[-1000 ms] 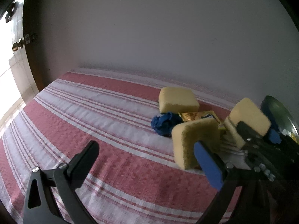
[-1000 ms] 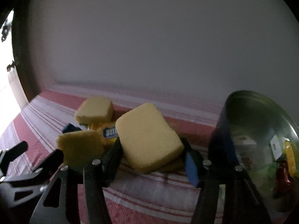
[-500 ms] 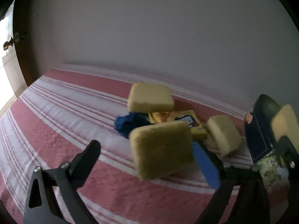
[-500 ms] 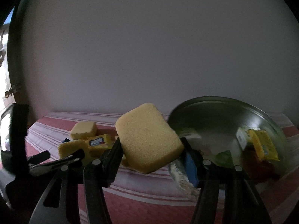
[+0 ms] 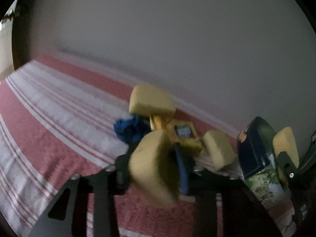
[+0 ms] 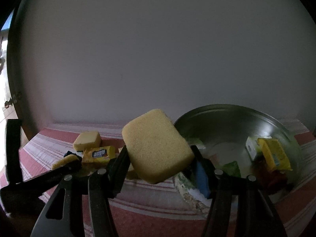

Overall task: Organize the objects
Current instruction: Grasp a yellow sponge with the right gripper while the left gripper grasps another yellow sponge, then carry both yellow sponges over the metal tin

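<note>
L gripper (image 5: 156, 169): jaws closing on a yellow sponge (image 5: 152, 167) that sits between the fingers, black finger on its left side, blue pad (image 5: 182, 174) on its right; sponge already looks squeezed, frame is blurred. Just past the fingertips lies a blue cloth (image 5: 131, 130), w/ a yellow packet (image 5: 183, 133) beside it to the right. Further ahead of the tips, a 2nd sponge (image 5: 151, 101) rests on the striped cloth (image 5: 49, 118); a 3rd sponge (image 5: 218, 150) lies right of the blue pad, near a tin (image 5: 254, 154) at the far right.

R gripper (image 6: 161, 159): fingers clamped on a big sponge (image 6: 157, 145), one black finger at its lower left, blue pad (image 6: 202, 178) at its lower right; sponge sticks up tilted above the tips, off the cloth. Right of and beyond the fingers the tin's open inside (image 6: 233, 126) shows, w/ packets in it, incl. a yellow one (image 6: 274, 154). Left of the fingers, further off: the packet, the far sponge, and the L gripper's black frame w/ its sponge edge-on.
</note>
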